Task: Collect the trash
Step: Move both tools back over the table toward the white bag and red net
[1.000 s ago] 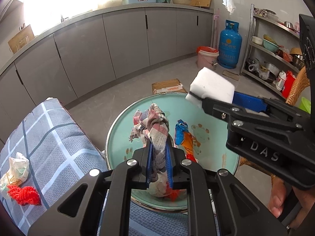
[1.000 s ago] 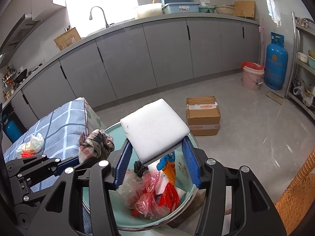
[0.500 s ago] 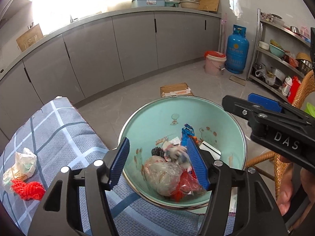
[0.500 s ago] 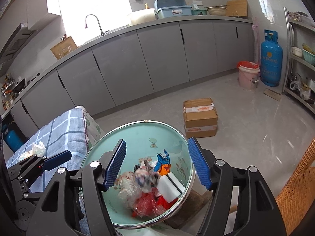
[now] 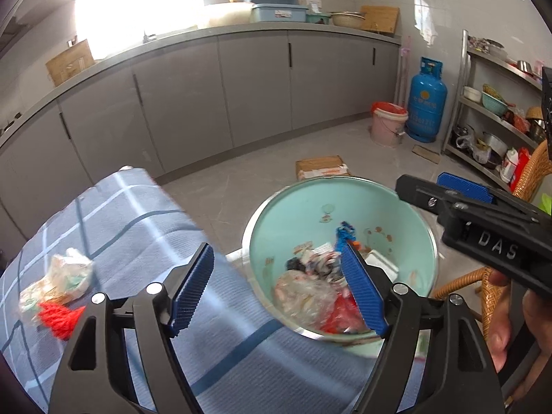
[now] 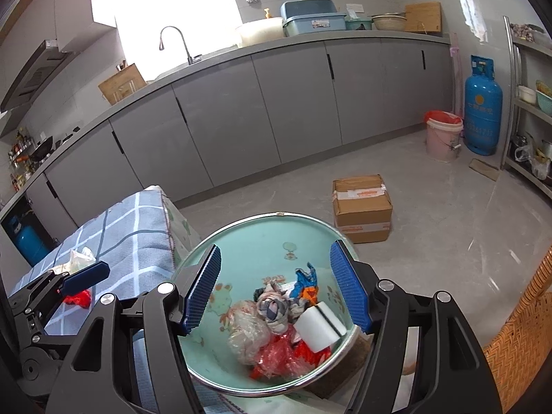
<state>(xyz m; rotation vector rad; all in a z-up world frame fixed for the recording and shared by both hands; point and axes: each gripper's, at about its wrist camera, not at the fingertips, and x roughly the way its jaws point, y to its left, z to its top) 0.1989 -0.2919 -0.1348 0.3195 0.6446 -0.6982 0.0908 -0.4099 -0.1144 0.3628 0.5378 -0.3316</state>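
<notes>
Reading "DAS" — right tongs (image 5: 462, 193)

Right gripper (image 6: 274, 284) hangs open over a mint basin (image 6: 241, 238) of trash.

Its blue pads stand wide apart with nothing between them. In the basin lie a white foam block (image 6: 319, 327) toward the right rim, touching a balled checked rag (image 6: 274, 307); a blue-and-orange wrapper (image 6: 305, 284) lies behind them, and clear and red plastic bags (image 6: 272, 352) lie at the near side. The basin sits at the right edge of a bench under a blue checked cloth (image 6: 117, 234). Near its left edge the left gripper (image 6: 74, 281) reaches over red scrap (image 6: 79, 297) and a crumpled pale bag (image 6: 79, 258). A taped cardboard box (image 6: 362, 207) stands on the floor behind.
</notes>
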